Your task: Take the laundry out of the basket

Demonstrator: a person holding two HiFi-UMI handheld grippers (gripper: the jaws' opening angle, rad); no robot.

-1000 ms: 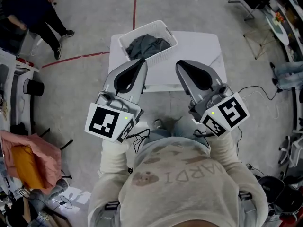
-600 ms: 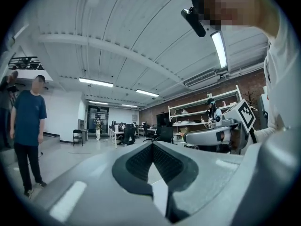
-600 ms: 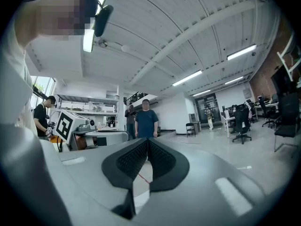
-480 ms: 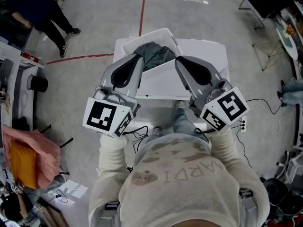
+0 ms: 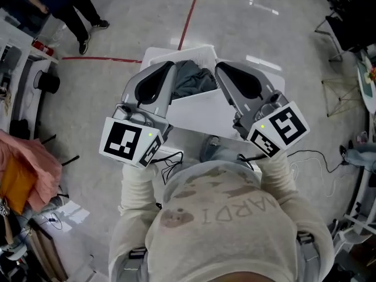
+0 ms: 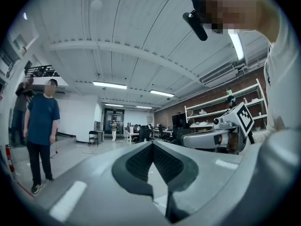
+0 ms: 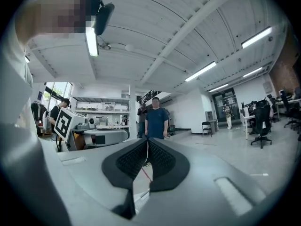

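So, from the head view I have the white laundry basket (image 5: 197, 54) sitting on the white table (image 5: 202, 115), and I will place everything against that basket. A heap of dark grey laundry (image 5: 192, 80) lies inside it, bunched up and rising level with the rim.

My left gripper (image 5: 169, 67) hangs over the basket's left side, with its tip near the left edge of the laundry. My right gripper (image 5: 221, 69) hangs over the basket's right side, its tip close by the right edge of the same heap. The laundry lies between the two tips, and from above I cannot tell whether either one touches the cloth.

Looking along the left gripper (image 6: 151, 145), I see its ribbed dark pads pressed together at the tips with nothing between them. The right gripper (image 7: 146, 140) reads the same, with pads meeting at the tips and nothing caught. Each gripper view looks out over the room, and each shows the other gripper alongside with its marker cube (image 6: 243, 118).

Beyond the basket, a red floor line (image 5: 189, 17) runs away from it across the grey floor. A person in a dark blue top (image 7: 156, 120) stands well off from the basket. Far to the basket's left lies a pink cloth (image 5: 26, 172).
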